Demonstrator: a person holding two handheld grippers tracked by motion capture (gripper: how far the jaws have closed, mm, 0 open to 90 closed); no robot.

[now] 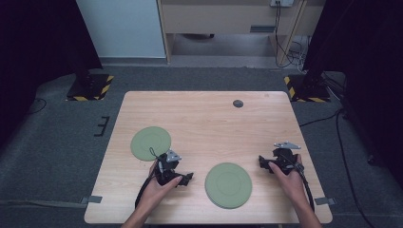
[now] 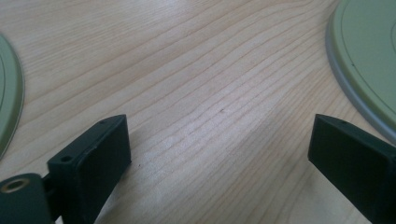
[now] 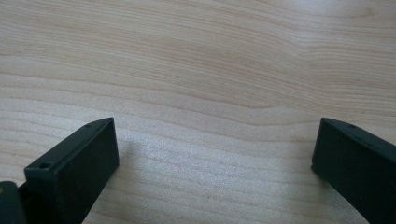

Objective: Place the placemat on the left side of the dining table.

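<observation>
A: Plates — two flat green ones on the table [image 1: 199, 118]. The near plate [image 1: 228, 185] lies between the two grippers at about 6 o'clock on the tabletop; the far plate [image 1: 150, 143] sits at about 9 o'clock, just beyond the left gripper [image 1: 186, 178].

B: Gripper state?

A: Left gripper jaws stand wide apart, nothing between them. Right gripper [image 1: 263, 161] likewise, wide and empty, over bare wood. Both rest low at the table.

B: Handling estimate?

A: Judged stiff and light, probably plastic or melamine, smooth-faced and so likely slippery. Each lies flat, so there is no edge standing proud; the only hold is the thin rim, pinched top and bottom after tipping or sliding it. A slip seems the main risk, breakage less so.

B: View differences?

A: The high view gives the layout — both plates whole, both hands, a small dark disc [image 1: 238, 103] at 12 o'clock. The left gripper view adds rim detail: a grey lip on the plate at its right [image 2: 369, 60], and the edge of the other plate at its left [image 2: 9, 93]. The right gripper view gives wood grain between its jaws.
</observation>
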